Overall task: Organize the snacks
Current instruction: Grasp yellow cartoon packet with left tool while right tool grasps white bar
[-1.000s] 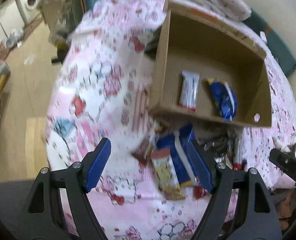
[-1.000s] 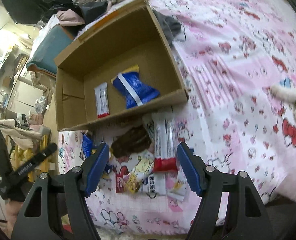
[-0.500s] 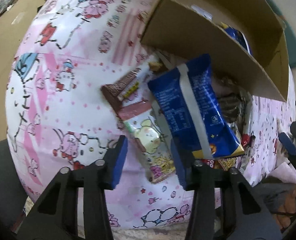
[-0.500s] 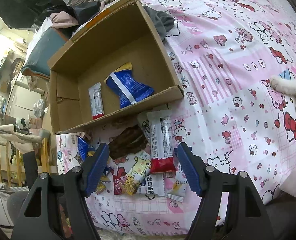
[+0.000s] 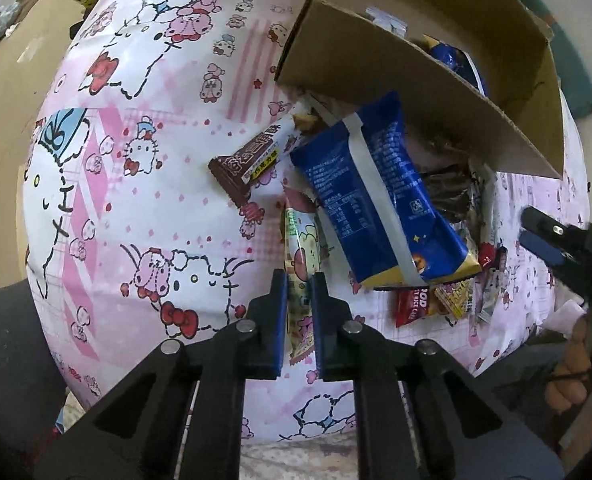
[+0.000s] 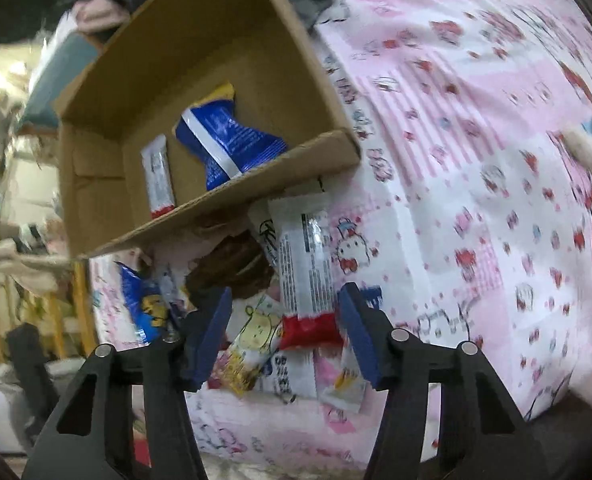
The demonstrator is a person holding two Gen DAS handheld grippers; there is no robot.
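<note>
The left gripper [image 5: 298, 292] has its blue fingers [image 5: 278, 320] pinching the near end of a slim cartoon-print snack packet [image 5: 299, 248], which lies on the pink cartoon-print bedsheet [image 5: 143, 152] just left of a large blue snack bag [image 5: 376, 200]. A brown chocolate bar [image 5: 251, 160] lies to the far left of that bag, touching the pile. The open cardboard box [image 5: 396, 80] sits just beyond the pile, its near wall overhanging the snacks. The right gripper [image 6: 283, 332] hovers over the pile's right side with fingers [image 6: 356, 332] spread wide on either side of a white bar with a red end [image 6: 306, 276], not gripping it. Inside the box [image 6: 199, 56] lie a blue bag [image 6: 225, 140] and a small white bar [image 6: 157, 176], side by side.
</note>
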